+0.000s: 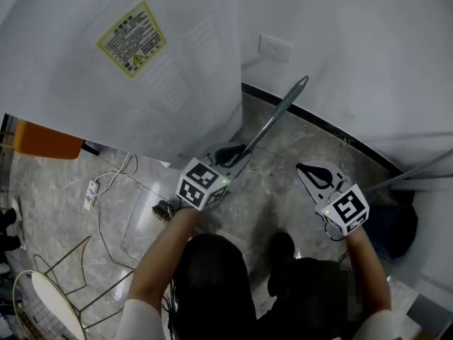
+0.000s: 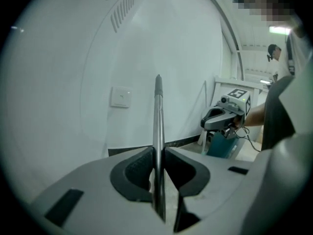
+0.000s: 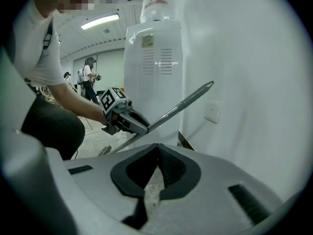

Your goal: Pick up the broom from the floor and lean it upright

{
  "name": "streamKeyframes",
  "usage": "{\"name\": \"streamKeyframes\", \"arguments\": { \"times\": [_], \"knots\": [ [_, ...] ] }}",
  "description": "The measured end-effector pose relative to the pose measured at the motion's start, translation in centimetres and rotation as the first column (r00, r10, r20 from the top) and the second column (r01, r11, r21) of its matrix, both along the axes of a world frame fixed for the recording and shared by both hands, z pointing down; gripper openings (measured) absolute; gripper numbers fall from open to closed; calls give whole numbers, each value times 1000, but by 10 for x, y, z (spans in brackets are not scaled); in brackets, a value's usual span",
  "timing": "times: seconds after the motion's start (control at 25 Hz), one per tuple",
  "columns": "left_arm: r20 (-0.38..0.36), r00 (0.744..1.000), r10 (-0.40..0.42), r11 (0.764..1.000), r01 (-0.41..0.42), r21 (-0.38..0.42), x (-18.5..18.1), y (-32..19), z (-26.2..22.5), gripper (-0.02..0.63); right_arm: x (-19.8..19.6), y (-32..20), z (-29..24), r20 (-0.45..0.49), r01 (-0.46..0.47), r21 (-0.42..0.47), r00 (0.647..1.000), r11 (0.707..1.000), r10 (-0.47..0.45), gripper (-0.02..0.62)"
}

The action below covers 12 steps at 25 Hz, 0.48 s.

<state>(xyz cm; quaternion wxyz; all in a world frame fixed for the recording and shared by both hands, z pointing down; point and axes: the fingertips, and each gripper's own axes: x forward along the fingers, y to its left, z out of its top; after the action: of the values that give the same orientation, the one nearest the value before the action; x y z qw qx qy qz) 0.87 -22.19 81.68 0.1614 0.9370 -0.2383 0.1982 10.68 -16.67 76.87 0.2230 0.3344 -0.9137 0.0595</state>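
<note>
The broom's grey metal handle (image 1: 279,115) slants up toward the white wall, its tip near the black skirting. Its dark brush (image 1: 163,210) sits low by my left forearm, near the marble floor. My left gripper (image 1: 237,154) is shut on the handle; in the left gripper view the handle (image 2: 158,111) runs straight up between the pads of that gripper (image 2: 157,153). My right gripper (image 1: 302,166) hovers to the right of the broom, apart from it. In the right gripper view its jaws (image 3: 157,148) meet at the tips with nothing between them, and the handle (image 3: 183,104) crosses ahead.
A white water dispenser (image 1: 141,69) stands close on the left, against the wall. A wall socket (image 1: 274,48) sits above the skirting. On the floor lie a power strip with cable (image 1: 90,193) and a wire frame (image 1: 42,296). A dark bin (image 1: 393,229) stands at right.
</note>
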Motion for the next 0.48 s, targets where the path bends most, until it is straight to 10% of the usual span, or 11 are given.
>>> {"name": "streamKeyframes", "arguments": {
  "times": [0.48],
  "knots": [
    [-50, 998, -25, 997, 29, 77, 51, -30, -78, 69, 30, -15, -78, 1, -38, 103, 999, 994, 38, 2]
  ]
}}
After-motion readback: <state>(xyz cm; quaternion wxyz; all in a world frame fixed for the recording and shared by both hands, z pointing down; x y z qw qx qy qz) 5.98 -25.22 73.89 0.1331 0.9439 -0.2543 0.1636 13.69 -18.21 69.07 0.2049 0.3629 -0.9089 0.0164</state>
